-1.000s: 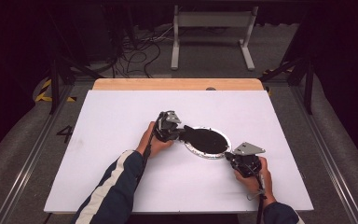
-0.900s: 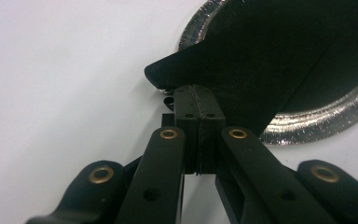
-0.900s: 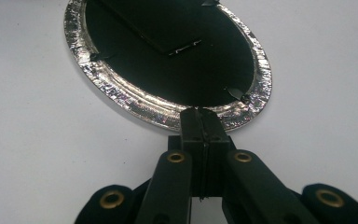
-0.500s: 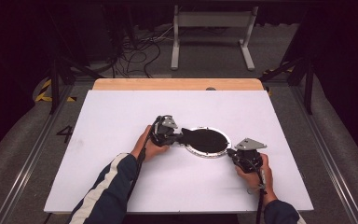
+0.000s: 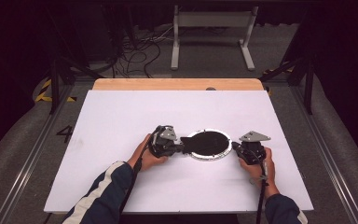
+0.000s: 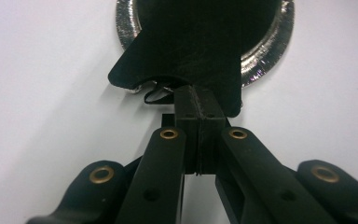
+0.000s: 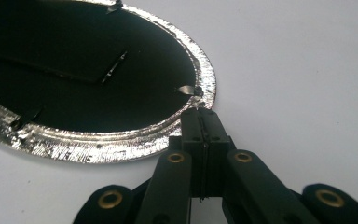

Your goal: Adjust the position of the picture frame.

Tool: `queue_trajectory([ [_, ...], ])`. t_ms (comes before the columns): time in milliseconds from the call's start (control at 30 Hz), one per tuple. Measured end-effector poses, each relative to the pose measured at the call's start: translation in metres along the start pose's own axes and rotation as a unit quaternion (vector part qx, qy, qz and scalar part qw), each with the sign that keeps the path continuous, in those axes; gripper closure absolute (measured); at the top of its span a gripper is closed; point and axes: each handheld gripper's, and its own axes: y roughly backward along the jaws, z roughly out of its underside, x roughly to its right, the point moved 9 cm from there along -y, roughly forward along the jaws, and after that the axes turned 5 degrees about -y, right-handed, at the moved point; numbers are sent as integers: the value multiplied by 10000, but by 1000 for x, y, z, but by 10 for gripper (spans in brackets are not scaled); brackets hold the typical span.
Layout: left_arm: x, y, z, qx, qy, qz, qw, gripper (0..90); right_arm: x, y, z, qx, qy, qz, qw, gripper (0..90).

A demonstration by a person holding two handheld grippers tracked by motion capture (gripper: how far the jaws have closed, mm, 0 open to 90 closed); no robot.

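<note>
Where the white table (image 5: 121,121) had its middle, a little toward the person's side, lay a round frame (image 5: 208,143) with a bright silver rim and a black back, face down by the look of it, with a black stand flap (image 6: 186,60) spreading from it toward the left gripper. In the right gripper view small metal tabs (image 7: 186,89) stood bent over the black backing (image 7: 84,70) just inside the rim (image 7: 121,144). The left gripper (image 5: 182,144) met the frame at its left edge; in the left gripper view its jaws stood pressed together right at the edge of the flap, and whether they pinched the flap or merely touched it could not be told. The right gripper (image 5: 235,146) sat at the frame's right edge, its jaws drawn together with their tips against the silver rim, perhaps nipping it, though the contact was too tight to read. Each gripper was held in one hand, forearms coming in from the near edge of the table. Beyond the far edge a strip of bare wood (image 5: 177,84) showed, then a dark floor with cables (image 5: 135,51) and a pale metal stand (image 5: 212,32).
</note>
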Motion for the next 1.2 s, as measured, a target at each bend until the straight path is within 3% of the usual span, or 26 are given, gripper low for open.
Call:
queue_trajectory([
  [100, 2, 2, 1, -11, -144, 11, 9999, 898, 2, -3, -2, -11, -88, -51, 9999, 900],
  [267, -3, 13, -3, 235, -39, -62, 9997, 897, 2, -8, -7, -14, -12, 65, 10000, 900],
  [400, -23, 24, -7, 431, 213, -481, 9977, 899, 1, -7, -6, -12, -40, 83, 10000, 900],
  [433, -23, 24, -7, 431, 213, -481, 9977, 899, 1, -7, -6, -12, -40, 83, 10000, 900],
  [467, -32, 23, -10, 440, 323, -686, 9962, 899, 0, -5, -5, -30, -109, 47, 9999, 900],
  [533, -39, 20, -13, 388, 345, -803, 9954, 897, -1, -4, -4, -47, -112, 15, 9999, 900],
  [633, -43, 14, -16, 355, 404, -777, 9955, 895, -2, -4, -4, -57, -104, 0, 9999, 900],
  [767, -50, 3, -14, 136, 394, -846, 9955, 888, -4, -5, -5, 0, -41, 57, 10000, 900],
  [900, -49, -7, -10, 18, 492, -687, 9964, 877, -8, -7, -6, 9, 9, 4, 10000, 900],
  [1100, -44, -4, -7, -71, 354, -492, 9981, 897, -14, -9, -8, 9, -105, -195, 9998, 900],
  [1200, -39, -2, -2, -157, 270, -368, 9988, 899, -19, -12, -10, 4, -45, -257, 9997, 900],
])
